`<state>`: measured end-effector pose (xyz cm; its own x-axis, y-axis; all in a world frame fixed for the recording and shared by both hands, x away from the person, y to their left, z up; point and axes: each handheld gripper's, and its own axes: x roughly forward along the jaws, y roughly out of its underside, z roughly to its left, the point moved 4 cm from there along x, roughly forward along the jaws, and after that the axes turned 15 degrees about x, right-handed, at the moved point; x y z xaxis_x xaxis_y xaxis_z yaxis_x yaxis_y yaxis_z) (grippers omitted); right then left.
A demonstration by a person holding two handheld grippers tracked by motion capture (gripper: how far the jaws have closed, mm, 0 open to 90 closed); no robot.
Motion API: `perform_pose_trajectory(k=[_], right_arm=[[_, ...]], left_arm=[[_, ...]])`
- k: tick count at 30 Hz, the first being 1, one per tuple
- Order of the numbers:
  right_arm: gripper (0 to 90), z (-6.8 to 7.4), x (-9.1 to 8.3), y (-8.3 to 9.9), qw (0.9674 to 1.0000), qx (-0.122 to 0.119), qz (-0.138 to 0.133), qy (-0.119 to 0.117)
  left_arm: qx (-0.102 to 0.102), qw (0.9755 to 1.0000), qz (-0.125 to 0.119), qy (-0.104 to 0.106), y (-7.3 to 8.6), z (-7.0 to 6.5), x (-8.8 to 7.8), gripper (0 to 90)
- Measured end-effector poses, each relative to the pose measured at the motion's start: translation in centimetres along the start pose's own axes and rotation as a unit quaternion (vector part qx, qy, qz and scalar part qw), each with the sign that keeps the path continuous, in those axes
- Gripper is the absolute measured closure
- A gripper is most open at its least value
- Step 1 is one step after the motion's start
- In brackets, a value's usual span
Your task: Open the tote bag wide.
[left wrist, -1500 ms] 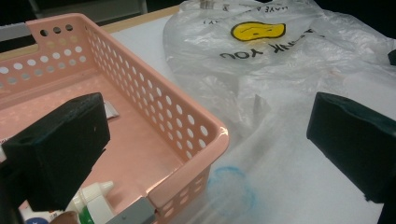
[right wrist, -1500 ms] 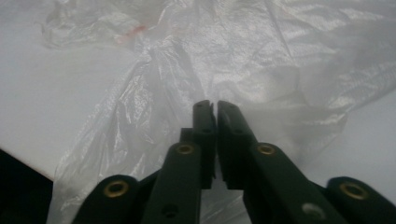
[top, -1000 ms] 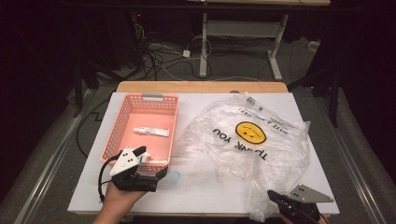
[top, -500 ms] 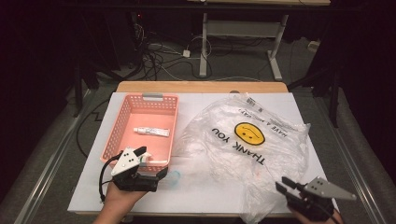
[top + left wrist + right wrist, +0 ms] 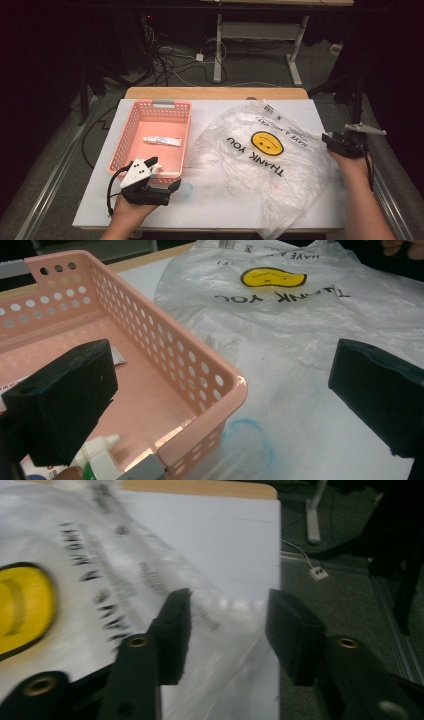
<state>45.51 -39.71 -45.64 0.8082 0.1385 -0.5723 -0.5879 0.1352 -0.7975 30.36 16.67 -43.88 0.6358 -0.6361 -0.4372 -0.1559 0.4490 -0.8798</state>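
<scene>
In the high view, the plastic bag (image 5: 260, 165) lies spread across the centre and right of the white table (image 5: 210, 210). The left gripper (image 5: 172, 188) sits at lower left beside the pink basket (image 5: 150, 107), and the right gripper (image 5: 327, 140) is at the bag's right edge.

In the left gripper view, its jaws stand wide apart, straddling the basket's (image 5: 200, 375) corner.

In the right gripper view, blurred jaws have just been opening, parted, with the bag's (image 5: 100, 595) edge between them.

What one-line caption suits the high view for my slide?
Right gripper, jaws just opening, at the clear plastic smiley bag's edge; left gripper beside the pink perforated plastic basket.
</scene>
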Motion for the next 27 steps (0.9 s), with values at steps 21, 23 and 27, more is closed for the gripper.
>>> perform_pose_trajectory(k=[21,23,27], right_arm=[[89.1,-5.9,-2.3,4.3,0.9947,0.072,0.0,0.073],[71.9,-5.6,-3.3,4.2,0.9962,0.063,-0.007,0.06],[60.8,-4.2,-6.3,2.9,0.9983,0.038,-0.034,0.027]], left_arm=[[-0.004,0.9999,0.003,-0.012,0.7,0.7,-0.3,0.0],[-0.006,0.9999,0.003,-0.011,0.8,0.8,-0.4,0.0],[-0.006,0.9999,-0.002,-0.01,0.8,0.8,-0.4,0.0]])
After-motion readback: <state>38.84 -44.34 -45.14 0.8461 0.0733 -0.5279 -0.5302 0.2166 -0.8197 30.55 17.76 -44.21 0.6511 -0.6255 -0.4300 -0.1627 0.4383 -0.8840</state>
